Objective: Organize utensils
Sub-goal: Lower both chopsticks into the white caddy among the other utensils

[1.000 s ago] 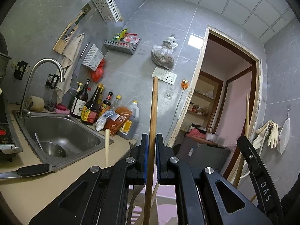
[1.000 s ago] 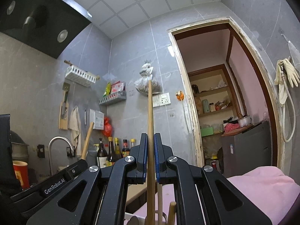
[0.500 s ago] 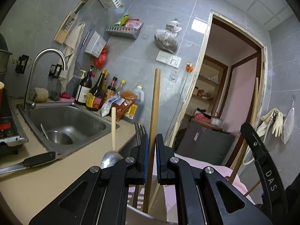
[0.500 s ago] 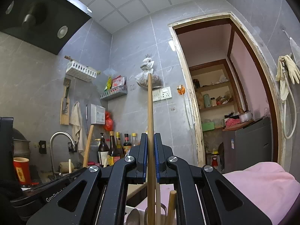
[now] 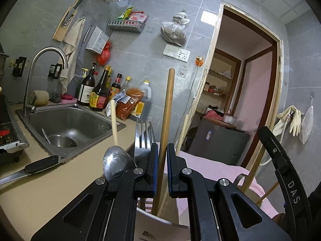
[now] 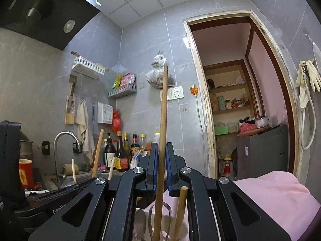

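Left wrist: left tongs (image 5: 160,167) apparently slack around stiff, light wooden stick (image 5: 167,108); right tongs (image 6: 160,167) likewise. Grip mid-shaft.

Beige counter (image 5: 50,182): knife (image 5: 30,169), bottles (image 5: 100,92) (by sink (image 5: 66,124)).

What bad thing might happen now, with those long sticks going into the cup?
1. The left gripper looks slightly open around its wooden stick, so the stick may slip or lean.
2. The white cup is crowded with handles; pushing the right gripper's stick in might jam or tip it.
3. The fork and spoon stand close beside the left gripper and might get bumped.
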### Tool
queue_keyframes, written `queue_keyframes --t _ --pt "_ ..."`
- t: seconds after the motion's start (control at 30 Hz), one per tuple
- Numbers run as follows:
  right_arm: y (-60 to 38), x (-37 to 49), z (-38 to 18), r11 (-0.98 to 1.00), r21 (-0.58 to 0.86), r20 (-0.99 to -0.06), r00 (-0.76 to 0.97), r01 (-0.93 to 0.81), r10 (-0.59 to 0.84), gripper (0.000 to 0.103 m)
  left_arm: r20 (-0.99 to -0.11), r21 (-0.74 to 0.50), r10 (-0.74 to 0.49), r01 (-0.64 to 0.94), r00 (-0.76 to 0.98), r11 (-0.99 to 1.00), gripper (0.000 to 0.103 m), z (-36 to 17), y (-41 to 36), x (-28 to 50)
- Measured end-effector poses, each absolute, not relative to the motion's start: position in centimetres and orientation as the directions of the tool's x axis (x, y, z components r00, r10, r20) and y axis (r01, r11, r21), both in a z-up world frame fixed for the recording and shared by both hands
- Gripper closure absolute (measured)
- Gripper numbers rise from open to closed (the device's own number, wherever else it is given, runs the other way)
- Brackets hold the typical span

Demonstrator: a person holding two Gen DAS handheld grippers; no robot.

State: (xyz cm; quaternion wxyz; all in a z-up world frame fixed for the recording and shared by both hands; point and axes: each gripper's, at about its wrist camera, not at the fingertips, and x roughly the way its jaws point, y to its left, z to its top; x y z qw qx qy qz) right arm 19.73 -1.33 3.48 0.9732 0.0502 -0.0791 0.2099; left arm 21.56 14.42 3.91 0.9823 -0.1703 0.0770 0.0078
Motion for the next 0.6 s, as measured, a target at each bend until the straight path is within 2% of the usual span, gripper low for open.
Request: queue_keyframes --t 0.37,0.6 --pt "-1.38 18.93 4.05 0.887 0.059 0.183 0.878 -0.458 0.441 0.098 -0.148 -0.336 -0.012 -0.038 0.989 0.941 0.097 3.92 14.50 21.26" --pt "-2.04 19.56 4.09 0.872 0.104 0.161 0.874 -0.478 0.459 0.098 -0.145 -0.344 -0.012 -0.039 0.989 0.938 0.097 3.95 14.63 21.06"
